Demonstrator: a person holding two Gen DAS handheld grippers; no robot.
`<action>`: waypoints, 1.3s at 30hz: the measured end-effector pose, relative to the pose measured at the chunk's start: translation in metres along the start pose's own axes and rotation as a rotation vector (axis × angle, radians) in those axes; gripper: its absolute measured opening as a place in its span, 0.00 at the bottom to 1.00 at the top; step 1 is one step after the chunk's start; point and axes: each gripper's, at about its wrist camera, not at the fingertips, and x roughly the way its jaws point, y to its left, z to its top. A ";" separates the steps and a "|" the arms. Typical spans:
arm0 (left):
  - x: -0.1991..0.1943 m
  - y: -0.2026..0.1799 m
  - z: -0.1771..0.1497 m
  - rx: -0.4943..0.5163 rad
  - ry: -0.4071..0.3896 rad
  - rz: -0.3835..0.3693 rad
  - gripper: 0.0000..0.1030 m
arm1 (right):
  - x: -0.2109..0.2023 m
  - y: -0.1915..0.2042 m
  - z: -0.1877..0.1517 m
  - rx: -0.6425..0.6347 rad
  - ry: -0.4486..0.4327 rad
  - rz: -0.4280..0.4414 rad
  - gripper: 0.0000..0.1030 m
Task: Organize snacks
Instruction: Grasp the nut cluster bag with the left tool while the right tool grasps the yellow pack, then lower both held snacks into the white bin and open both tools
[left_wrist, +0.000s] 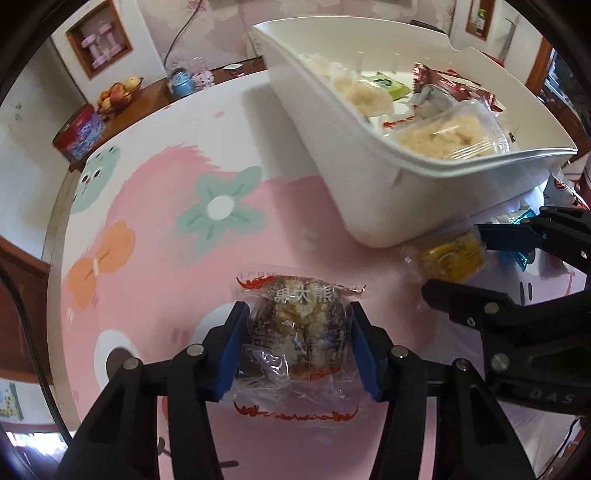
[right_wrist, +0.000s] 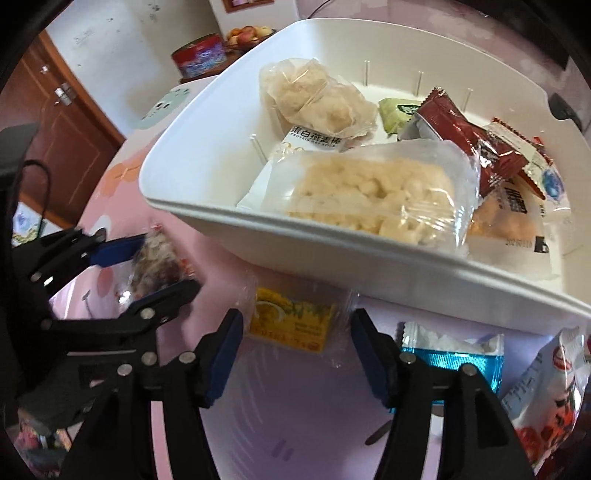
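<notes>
My left gripper (left_wrist: 298, 341) is shut on a clear-wrapped brown nut snack (left_wrist: 299, 332) over the pink tablecloth; it also shows in the right wrist view (right_wrist: 155, 264). My right gripper (right_wrist: 295, 350) is open around a yellow wrapped snack (right_wrist: 291, 323), its blue pads apart from the wrapper. That yellow snack also lies between the right fingers in the left wrist view (left_wrist: 452, 258), beside the white bin (left_wrist: 369, 177). The bin (right_wrist: 332, 254) holds several wrapped snacks, among them pale rice crackers (right_wrist: 369, 192) and a red packet (right_wrist: 476, 147).
A blue-and-white packet (right_wrist: 454, 350) and a red-white packet (right_wrist: 550, 398) lie on the table right of my right gripper. A red tin (left_wrist: 79, 134), a fruit bowl (left_wrist: 120, 94) and a blue kettle (left_wrist: 181, 81) stand beyond the table's far edge.
</notes>
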 end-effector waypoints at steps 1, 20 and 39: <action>-0.002 0.002 -0.003 -0.013 0.001 0.000 0.50 | 0.001 0.004 -0.001 -0.003 -0.007 -0.025 0.61; -0.073 -0.001 -0.014 -0.121 -0.086 -0.056 0.48 | -0.056 0.023 -0.032 -0.020 -0.081 0.120 0.20; -0.205 -0.036 0.072 -0.117 -0.260 -0.128 0.48 | -0.217 -0.020 0.003 0.046 -0.358 0.056 0.20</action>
